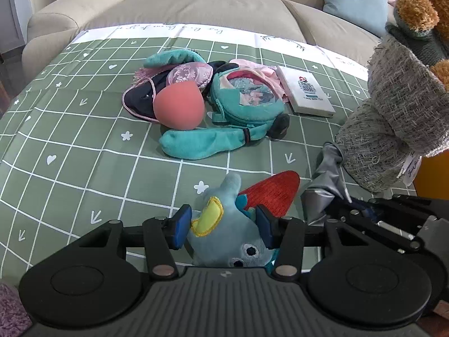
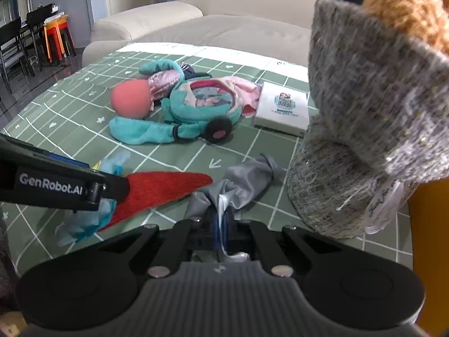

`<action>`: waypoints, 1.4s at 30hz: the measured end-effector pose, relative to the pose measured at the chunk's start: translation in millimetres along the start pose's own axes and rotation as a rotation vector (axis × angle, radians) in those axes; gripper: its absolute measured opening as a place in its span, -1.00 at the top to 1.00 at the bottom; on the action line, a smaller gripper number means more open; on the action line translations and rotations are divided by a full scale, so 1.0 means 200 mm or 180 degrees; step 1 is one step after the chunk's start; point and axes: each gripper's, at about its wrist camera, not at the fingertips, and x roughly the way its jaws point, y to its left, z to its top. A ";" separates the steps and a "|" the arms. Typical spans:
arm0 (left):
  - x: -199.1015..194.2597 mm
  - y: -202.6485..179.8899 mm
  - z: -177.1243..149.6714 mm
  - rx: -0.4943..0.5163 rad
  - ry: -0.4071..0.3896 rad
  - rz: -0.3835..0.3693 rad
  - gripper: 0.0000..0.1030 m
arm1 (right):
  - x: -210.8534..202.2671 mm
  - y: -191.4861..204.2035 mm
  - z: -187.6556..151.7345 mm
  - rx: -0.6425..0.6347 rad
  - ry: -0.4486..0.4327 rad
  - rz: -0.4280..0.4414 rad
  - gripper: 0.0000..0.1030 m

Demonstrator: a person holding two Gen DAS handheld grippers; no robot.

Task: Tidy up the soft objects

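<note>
Your left tongs (image 1: 221,226) grip the blue plush toy (image 1: 224,233), blue pads pressed against both its sides; its red fin (image 1: 270,193) lies flat on the green grid cloth (image 1: 84,140) covering the tabletop. Your right tongs (image 2: 221,224) are closed on the near end of the crumpled grey fabric (image 2: 244,179), just beside that fin. Farther back on the cloth lies a heap: the teal plush bag (image 1: 241,101), the coral ball (image 1: 178,106) touching it, and pink fabric (image 1: 263,73), with the white box (image 1: 306,90) beside them. At your right stands the grey knitted plush (image 2: 364,118), upright, next to the grey fabric
</note>
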 end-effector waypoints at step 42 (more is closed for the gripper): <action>-0.79 -0.58 -0.06 0.0825 -0.0832 -0.0603 -0.02 | -1.23 -0.35 -0.08 0.0454 -0.0950 -0.0503 1.00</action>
